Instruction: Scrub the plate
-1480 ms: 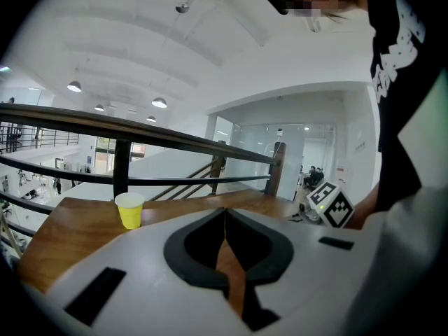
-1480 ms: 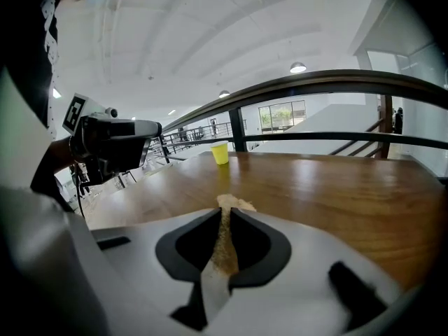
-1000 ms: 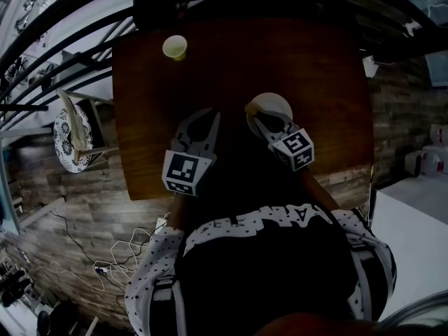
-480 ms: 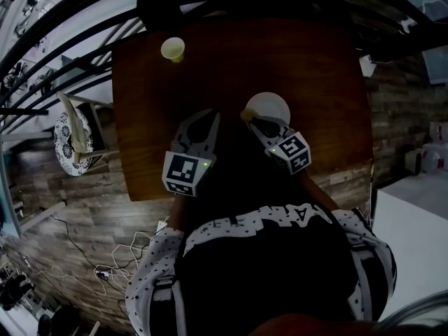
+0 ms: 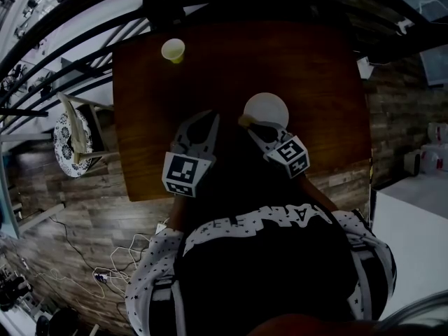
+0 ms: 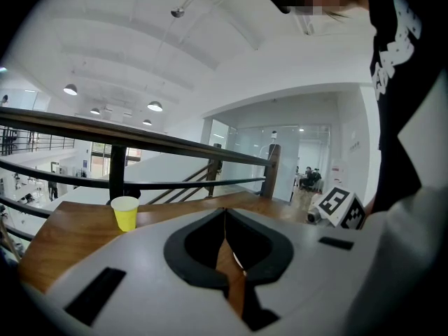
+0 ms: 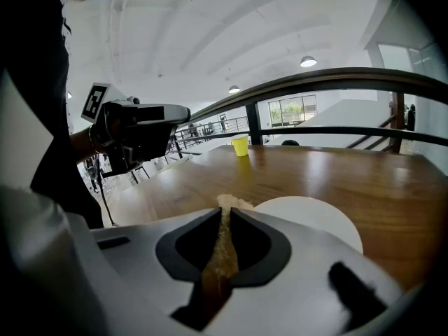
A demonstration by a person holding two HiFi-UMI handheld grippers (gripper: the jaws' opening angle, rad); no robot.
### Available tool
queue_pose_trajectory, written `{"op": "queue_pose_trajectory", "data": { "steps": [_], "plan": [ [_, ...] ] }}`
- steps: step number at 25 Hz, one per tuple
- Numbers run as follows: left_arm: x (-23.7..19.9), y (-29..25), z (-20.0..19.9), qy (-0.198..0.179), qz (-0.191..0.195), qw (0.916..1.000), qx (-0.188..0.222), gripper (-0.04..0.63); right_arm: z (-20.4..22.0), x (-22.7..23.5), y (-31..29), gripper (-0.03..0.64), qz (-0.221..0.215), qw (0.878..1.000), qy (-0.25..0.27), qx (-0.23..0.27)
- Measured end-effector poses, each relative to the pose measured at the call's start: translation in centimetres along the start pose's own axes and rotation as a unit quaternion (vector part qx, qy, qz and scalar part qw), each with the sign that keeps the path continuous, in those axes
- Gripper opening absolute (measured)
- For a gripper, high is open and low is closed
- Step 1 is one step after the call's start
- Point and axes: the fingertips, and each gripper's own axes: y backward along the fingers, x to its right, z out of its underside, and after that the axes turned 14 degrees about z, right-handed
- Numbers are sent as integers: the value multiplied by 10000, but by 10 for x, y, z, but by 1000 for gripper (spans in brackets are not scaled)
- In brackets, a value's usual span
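Pale grey shells on left gripper (image 5: 203, 117) and right gripper (image 5: 249, 123). Each has two curved jaws, black lining round teardrop hollow, black rectangular slot per side. Rear marker cube (image 5: 183, 173) on left one: white faces, black square patterns. Second cube (image 5: 290, 155) on right one, same print. Left one's rear housing (image 7: 140, 135) black, dark cable (image 7: 103, 191) under it. Person wears black top (image 5: 266, 271), white block lettering (image 5: 266, 219) across it, white sleeves (image 5: 150, 282) with small black dots.
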Motion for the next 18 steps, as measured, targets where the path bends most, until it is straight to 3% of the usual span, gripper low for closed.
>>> {"op": "queue_pose_trajectory", "data": {
  "steps": [18],
  "plan": [
    [8, 2, -2, -70, 69, 9999, 37, 14, 6, -14, 10, 49, -133, 9999, 77, -15]
  ]
}}
